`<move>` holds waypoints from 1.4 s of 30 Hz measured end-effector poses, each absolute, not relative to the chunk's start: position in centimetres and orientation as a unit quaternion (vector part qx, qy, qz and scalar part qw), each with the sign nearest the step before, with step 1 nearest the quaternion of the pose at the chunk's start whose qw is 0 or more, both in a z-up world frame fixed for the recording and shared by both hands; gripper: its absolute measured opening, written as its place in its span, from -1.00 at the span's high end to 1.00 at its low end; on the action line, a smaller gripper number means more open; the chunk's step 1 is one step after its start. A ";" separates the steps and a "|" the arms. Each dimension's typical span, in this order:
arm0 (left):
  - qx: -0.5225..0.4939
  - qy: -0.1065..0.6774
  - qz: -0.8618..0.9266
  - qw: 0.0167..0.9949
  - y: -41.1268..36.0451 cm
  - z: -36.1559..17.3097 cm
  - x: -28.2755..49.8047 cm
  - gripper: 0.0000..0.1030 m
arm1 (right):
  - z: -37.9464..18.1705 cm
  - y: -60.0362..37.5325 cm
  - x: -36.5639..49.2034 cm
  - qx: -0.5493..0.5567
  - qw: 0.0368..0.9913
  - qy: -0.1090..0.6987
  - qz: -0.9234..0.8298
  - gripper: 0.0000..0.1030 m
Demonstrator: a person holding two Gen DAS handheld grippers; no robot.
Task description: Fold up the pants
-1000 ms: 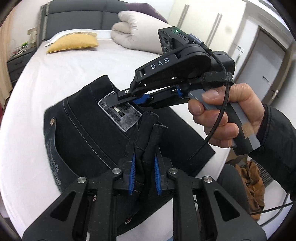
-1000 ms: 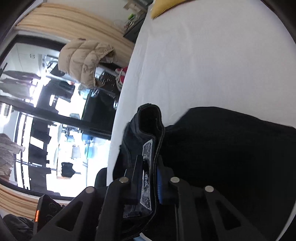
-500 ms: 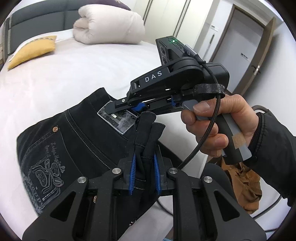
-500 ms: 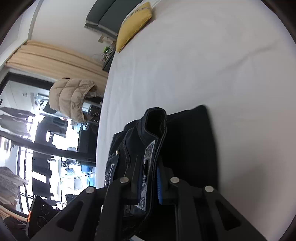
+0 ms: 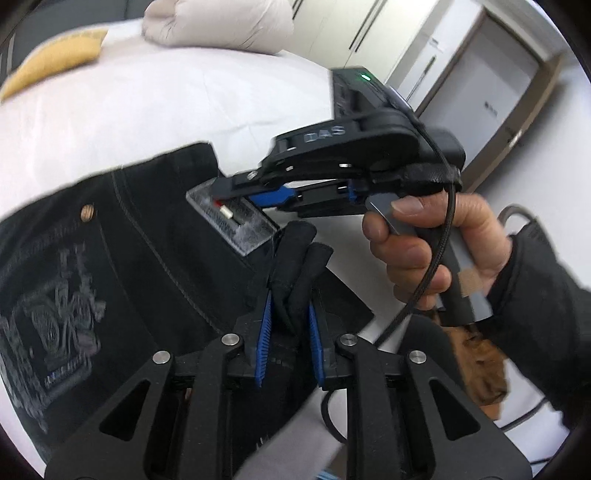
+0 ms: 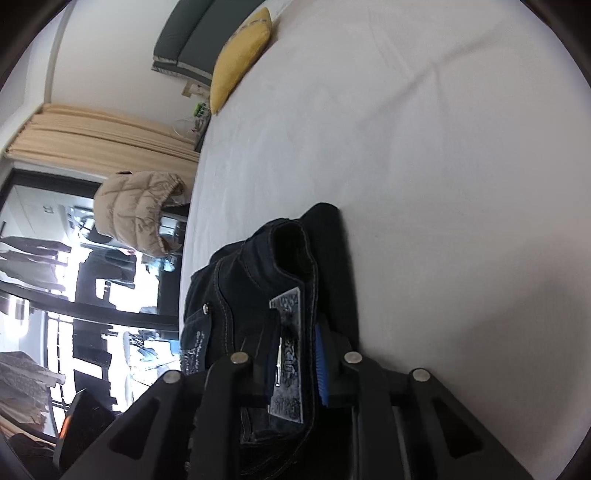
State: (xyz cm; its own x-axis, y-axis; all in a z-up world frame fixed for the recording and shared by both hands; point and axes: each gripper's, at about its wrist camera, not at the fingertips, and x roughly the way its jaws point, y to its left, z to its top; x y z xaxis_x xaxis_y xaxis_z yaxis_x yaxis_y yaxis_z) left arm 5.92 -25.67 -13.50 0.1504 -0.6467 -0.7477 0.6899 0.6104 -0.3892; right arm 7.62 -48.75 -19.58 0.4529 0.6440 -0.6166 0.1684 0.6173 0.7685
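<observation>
1. The pants [image 5: 129, 240] are lying on the bed [image 5: 166, 92] near its edge, dark, with the back side up: the stitched pocket and the pale patch [image 5: 236, 221] at the waistband are showing.
2. Up the bed, a yellow pillow [image 5: 55, 62] and a rolled duvet [image 5: 221, 18] are sitting well apart from the pants.
3. My left tongs [image 5: 290, 306] are clenching a bunched fold of the pants; the cloth is filling the gap between the blue pads and sticking up past the tips.
4. My right tongs [image 6: 297, 332] are gripping the waistband at the patch. Their jaws have just been easing apart a little, yet the band is sitting between the pads and touching both, so I am reading it as held.
5. I am holding both tongs tilted downward toward the bed, close together, the right ones crossing just ahead of the left.
6. My right hand [image 5: 436, 243] is wrapping the grey handle, thumb on top, with a black cable running down over the fingers and a dark sleeve at the wrist.
7. Beyond the bed's far side, a beige jacket [image 6: 136, 218] is hanging by the window.
</observation>
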 end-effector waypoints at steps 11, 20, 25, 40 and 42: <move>-0.085 0.495 -0.389 0.772 -15.9 -12.1 9.6 0.65 | -11.9 -46.2 4.8 0.328 0.795 0.484 0.160 0.45; -0.094 0.513 -0.344 0.780 -14.3 -16.4 16.6 0.65 | -17.3 -42.6 4.3 0.276 0.757 0.575 0.142 1.00; -0.138 0.512 -0.345 0.775 -13.5 -17.9 20.7 0.65 | -17.6 -44.7 2.6 0.328 0.753 0.551 0.148 1.00; -0.129 0.501 -0.381 0.766 -11.6 -20.8 11.7 0.65 | -18.5 -44.5 2.1 0.352 0.759 0.530 0.138 1.00; -0.112 0.488 -0.386 0.774 -11.3 -20.1 9.9 0.65 | -18.5 -44.7 1.8 0.355 0.760 0.527 0.137 1.00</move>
State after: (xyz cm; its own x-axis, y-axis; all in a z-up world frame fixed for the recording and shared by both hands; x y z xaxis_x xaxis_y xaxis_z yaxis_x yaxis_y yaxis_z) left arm 9.85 -11.27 -20.06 0.2244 -0.7074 -0.6703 0.4890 0.6767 -0.5504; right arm 1.75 -44.68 -18.52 0.4079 0.5821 -0.7035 0.1663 0.7102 0.6841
